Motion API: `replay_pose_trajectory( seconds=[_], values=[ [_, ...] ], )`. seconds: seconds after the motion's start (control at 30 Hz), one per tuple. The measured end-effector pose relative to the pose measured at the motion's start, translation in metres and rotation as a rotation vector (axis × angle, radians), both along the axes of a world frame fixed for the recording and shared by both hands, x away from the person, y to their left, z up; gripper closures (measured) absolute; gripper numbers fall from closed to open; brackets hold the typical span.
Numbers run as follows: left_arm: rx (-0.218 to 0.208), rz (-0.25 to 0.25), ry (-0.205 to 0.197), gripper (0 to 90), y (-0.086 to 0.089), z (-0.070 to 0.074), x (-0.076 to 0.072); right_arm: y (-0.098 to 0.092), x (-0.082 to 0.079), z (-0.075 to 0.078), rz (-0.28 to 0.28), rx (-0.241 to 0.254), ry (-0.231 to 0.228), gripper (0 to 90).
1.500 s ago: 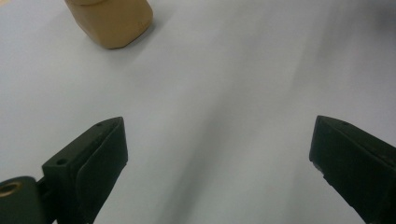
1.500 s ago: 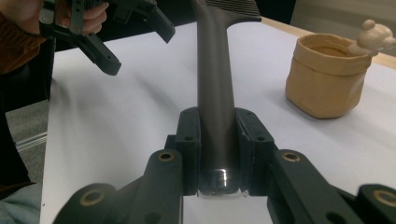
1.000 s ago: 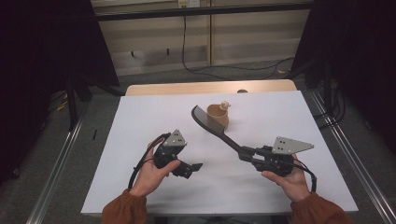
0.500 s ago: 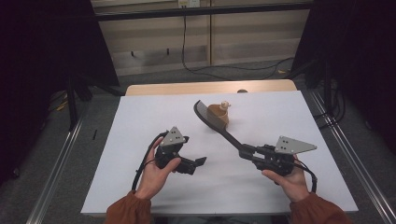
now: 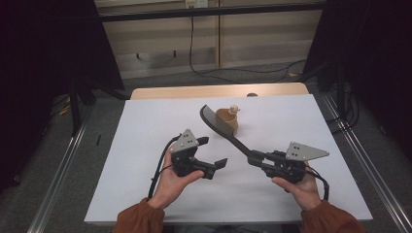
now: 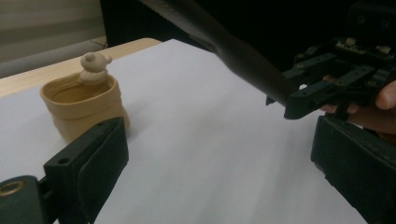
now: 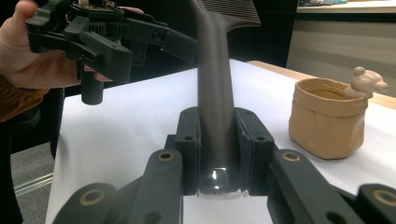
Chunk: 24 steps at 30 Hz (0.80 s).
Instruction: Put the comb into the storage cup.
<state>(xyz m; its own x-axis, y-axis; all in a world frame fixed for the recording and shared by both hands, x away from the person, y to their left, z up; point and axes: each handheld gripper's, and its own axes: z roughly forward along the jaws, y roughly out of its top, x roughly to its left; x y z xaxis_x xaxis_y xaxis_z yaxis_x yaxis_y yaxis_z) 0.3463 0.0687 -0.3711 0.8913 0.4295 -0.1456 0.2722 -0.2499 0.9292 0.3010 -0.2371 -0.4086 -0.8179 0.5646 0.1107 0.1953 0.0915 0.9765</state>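
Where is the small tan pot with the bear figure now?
In the high view, the tan pot stands on the white table toward its far side, just beyond the dark spatula held by the right gripper.

2 black grippers: left gripper [image 5: 213, 153] and right gripper [image 5: 252, 158], each topped by a grey 3-cornered plate with screws, trailing black cables; rust-orange sleeves [image 5: 141, 221].

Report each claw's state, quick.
Left claw: open, holding nothing.
Right claw: shut on the handle of the dark spatula.
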Motion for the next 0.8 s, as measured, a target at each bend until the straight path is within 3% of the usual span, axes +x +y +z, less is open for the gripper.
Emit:
replay_pose_trajectory(
  seconds=[0.17, 0.27, 0.37, 0.57, 0.8],
  values=[
    [-0.048, -0.013, 0.019, 3.2, -0.008, 0.001, 0.000, 0.001, 0.000, 0.000, 0.000, -0.002, -0.003, 72.6],
    [-0.064, 0.014, 0.030, 4.0, -0.012, 0.000, 0.001, 0.001, 0.000, 0.000, 0.002, -0.003, -0.004, 72.6],
    [-0.069, 0.047, 0.040, 7.4, -0.015, 0.000, 0.002, 0.001, 0.000, 0.000, 0.003, -0.002, -0.004, 72.6],
    [-0.086, 0.057, 0.068, 14.6, -0.020, 0.001, 0.006, 0.002, 0.000, 0.000, 0.002, -0.001, -0.005, 72.6],
    [-0.140, 0.055, 0.107, 24.9, -0.029, 0.002, 0.007, 0.003, 0.000, -0.001, 0.004, 0.000, -0.005, 72.6]
  ],
)
